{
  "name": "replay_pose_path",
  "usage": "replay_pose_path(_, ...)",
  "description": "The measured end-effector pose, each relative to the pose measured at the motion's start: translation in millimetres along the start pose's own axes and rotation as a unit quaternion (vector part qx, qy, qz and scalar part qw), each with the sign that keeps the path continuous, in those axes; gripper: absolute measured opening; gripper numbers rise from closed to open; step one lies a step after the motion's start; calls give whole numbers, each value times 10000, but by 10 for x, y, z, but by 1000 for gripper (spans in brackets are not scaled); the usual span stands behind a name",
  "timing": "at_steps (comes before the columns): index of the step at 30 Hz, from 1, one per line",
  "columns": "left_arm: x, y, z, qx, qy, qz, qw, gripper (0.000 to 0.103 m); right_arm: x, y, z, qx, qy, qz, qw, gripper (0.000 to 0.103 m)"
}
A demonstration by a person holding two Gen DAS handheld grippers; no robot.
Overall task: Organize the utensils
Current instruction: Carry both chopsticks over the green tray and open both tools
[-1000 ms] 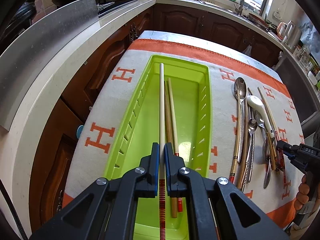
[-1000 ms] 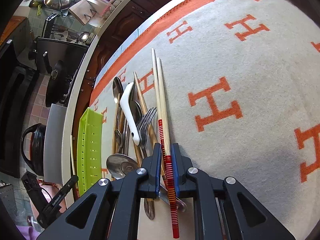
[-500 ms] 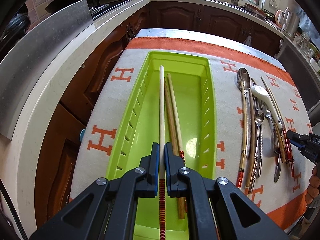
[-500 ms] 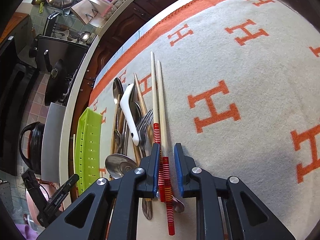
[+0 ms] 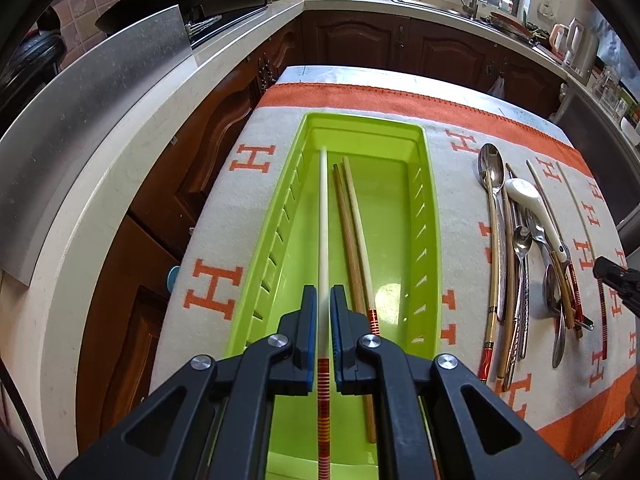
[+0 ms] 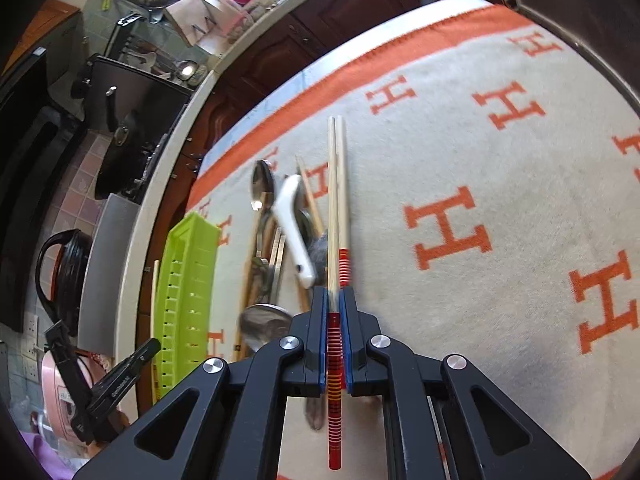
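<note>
Over the lime-green tray (image 5: 429,200), my left gripper (image 5: 324,300) has its jaws opening. A pale chopstick with a red-striped end (image 5: 323,220) runs between the pads with a thin gap on each side, and it looks blurred. Two wooden chopsticks (image 5: 354,240) lie in the tray. My right gripper (image 6: 334,300) is closing and its pads press on a red-striped chopstick (image 6: 331,200), lifted a little off the cloth. Its twin (image 6: 343,216) lies beside it. The tray (image 6: 188,248) and my left gripper (image 6: 150,348) show at the left of the right wrist view.
Spoons, forks and more chopsticks lie in a row on the orange-lettered cloth (image 5: 460,216), among them a steel spoon (image 5: 491,168) and a white ceramic spoon (image 5: 528,196). A pale countertop (image 5: 132,168) and dark cabinets run along the left and back.
The left jaws have parted slightly around their chopstick. The right jaws have closed on one of the two striped chopsticks and risen with it, and the pile below looks farther away.
</note>
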State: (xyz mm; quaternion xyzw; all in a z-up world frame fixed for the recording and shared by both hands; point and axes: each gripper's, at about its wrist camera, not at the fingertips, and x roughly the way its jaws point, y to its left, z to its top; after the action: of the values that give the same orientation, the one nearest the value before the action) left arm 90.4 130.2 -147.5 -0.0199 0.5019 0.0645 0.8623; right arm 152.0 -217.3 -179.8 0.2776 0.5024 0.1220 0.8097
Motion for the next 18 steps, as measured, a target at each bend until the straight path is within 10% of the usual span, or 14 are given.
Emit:
replay_pose_path(10,-299,282,5,-364,-517,24,9980,77,-188,1067,-216,-806,141,328,9961,6)
replay_pose_path(18,-577,537,-72,-488,-798,194,9954,85,134,2093,-517,-1364,558,337,9885,6)
